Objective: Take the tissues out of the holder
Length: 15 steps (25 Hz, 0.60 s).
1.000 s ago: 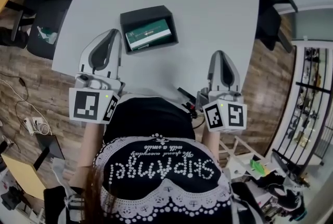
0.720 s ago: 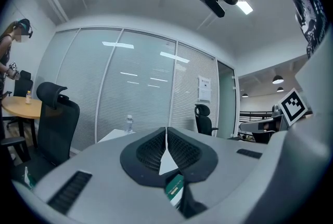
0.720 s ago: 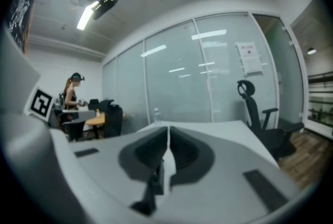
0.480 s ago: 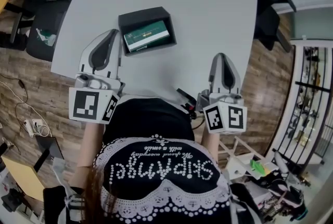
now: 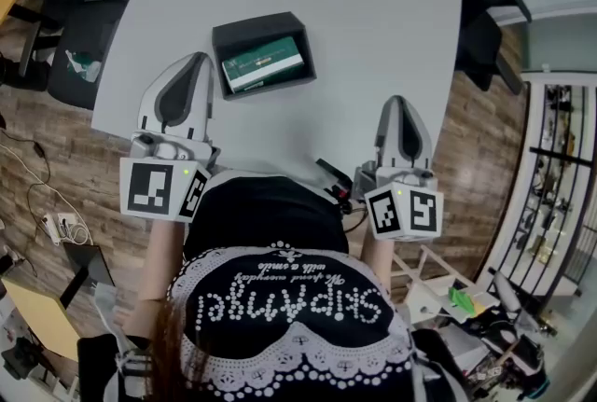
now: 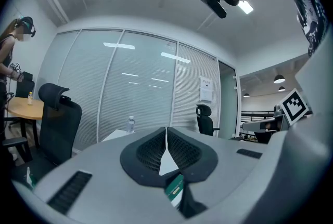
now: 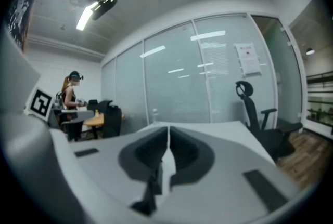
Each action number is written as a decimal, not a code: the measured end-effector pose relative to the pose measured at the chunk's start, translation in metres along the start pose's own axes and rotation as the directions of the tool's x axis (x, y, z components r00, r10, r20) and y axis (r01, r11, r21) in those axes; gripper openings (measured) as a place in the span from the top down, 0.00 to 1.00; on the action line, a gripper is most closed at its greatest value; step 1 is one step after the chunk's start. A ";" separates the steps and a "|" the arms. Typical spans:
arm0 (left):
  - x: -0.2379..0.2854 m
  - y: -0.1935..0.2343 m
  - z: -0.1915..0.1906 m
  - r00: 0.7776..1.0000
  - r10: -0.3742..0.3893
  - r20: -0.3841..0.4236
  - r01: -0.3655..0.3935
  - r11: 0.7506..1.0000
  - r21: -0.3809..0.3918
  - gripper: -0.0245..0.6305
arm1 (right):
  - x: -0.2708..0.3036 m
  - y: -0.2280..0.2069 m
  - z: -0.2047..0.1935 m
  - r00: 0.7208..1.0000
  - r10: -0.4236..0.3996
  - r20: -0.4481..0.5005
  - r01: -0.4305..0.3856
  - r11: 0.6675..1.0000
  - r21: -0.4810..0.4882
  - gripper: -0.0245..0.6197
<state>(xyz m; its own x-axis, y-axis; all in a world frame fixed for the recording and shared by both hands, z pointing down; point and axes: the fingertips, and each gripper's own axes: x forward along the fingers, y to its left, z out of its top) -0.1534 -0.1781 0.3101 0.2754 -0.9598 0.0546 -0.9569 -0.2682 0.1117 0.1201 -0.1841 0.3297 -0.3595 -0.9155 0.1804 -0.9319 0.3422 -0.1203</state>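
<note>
A dark open holder (image 5: 262, 53) sits on the grey table (image 5: 354, 8), with a green and white tissue pack (image 5: 262, 62) lying inside it. My left gripper (image 5: 195, 61) is shut and empty, just left of the holder, its tips close to the holder's left wall. In the left gripper view the jaws (image 6: 166, 132) meet, and a bit of the green pack (image 6: 174, 188) shows below them. My right gripper (image 5: 398, 103) is shut and empty, near the table's front edge, well to the right of the holder. The right gripper view shows its jaws (image 7: 167, 132) together over bare tabletop.
Black office chairs stand at the table's left (image 5: 79, 27) and right (image 5: 485, 27). A person (image 7: 69, 98) stands at a far desk. A glass partition (image 6: 135, 93) runs behind the table. Clutter (image 5: 466, 307) lies on the floor at the lower right.
The right gripper has drawn back slightly toward me since the earliest frame. The left gripper and the holder have stayed where they were.
</note>
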 end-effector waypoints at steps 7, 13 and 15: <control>-0.002 0.005 0.002 1.000 0.012 0.004 -0.012 1.000 0.004 0.90 | -0.001 0.000 0.001 1.000 -0.002 0.002 0.002 1.000 -0.002 0.91; -0.005 0.016 0.005 0.999 0.035 0.011 -0.036 0.999 0.015 0.90 | -0.003 0.000 -0.001 1.000 -0.005 -0.002 0.005 1.000 0.000 0.91; -0.006 0.020 0.006 0.999 0.037 0.008 -0.038 0.999 0.027 0.90 | -0.003 0.000 -0.002 1.000 -0.005 -0.005 0.005 1.000 0.001 0.91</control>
<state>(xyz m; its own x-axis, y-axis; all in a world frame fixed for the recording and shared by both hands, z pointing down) -0.1746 -0.1784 0.3058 0.2388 -0.9697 0.0512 -0.9687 -0.2342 0.0823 0.1214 -0.1810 0.3312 -0.3547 -0.9163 0.1861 -0.9338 0.3370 -0.1202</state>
